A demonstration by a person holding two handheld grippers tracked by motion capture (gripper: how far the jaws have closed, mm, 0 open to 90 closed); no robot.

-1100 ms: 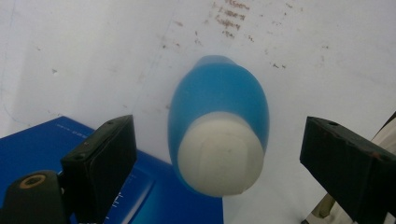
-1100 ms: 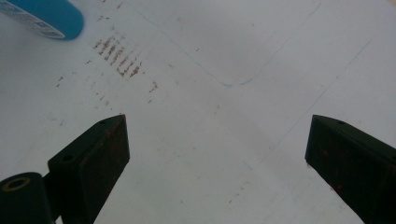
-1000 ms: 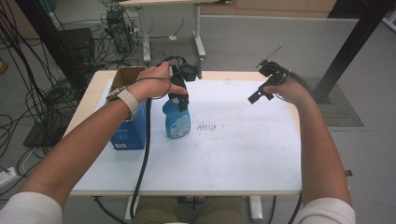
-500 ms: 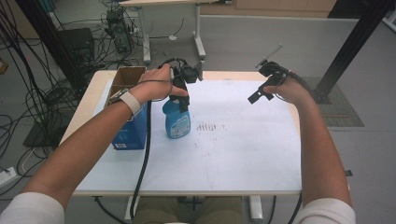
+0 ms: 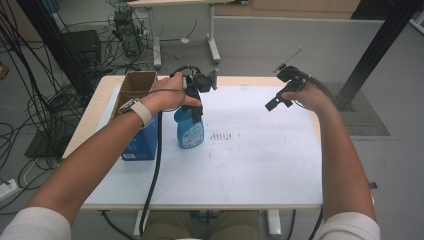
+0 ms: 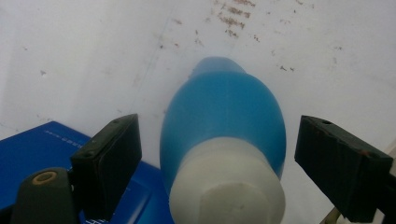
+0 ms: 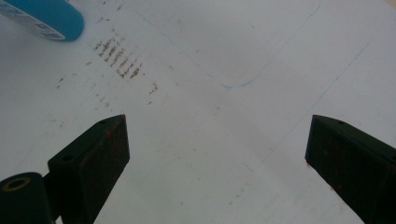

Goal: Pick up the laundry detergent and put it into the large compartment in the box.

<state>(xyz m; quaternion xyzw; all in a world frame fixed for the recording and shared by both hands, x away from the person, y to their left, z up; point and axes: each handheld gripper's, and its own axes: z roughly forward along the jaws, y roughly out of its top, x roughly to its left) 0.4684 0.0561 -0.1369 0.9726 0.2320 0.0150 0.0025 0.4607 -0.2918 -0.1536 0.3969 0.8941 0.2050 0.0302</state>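
L gripper (image 5: 196,102) hangs over the blue spray bottle (image 5: 189,129), pointing down at it. In the left gripper view the bottle's white cap (image 6: 227,186) sits between the jaws, slightly nearer the one on the left of that view. There's a gap on both sides, so the pads aren't pressing on it. The jaws have just been closing in around it and stand fairly wide, with no grip yet. The bottle stands upright on the bench (image 5: 260,165).

Blue box (image 5: 141,142) is just beside the bottle, on the side of the L jaw that shows at the left of the gripper view; its top shows behind that jaw (image 6: 42,149). An open cardboard box (image 5: 134,87) sits past the blue one, near the bench's far L corner.

R gripper (image 5: 282,95) is held up off the bench, well apart from the bottle, near the far R edge. Its jaws are wide open w/ nothing between them, just bare white bench surface below. Bottle's base (image 7: 44,16) shows well beyond the jaw tips, at the upper L of the right gripper view. Brown scuff marks (image 5: 223,136) lie on the bench close beside the bottle, between the two grippers.
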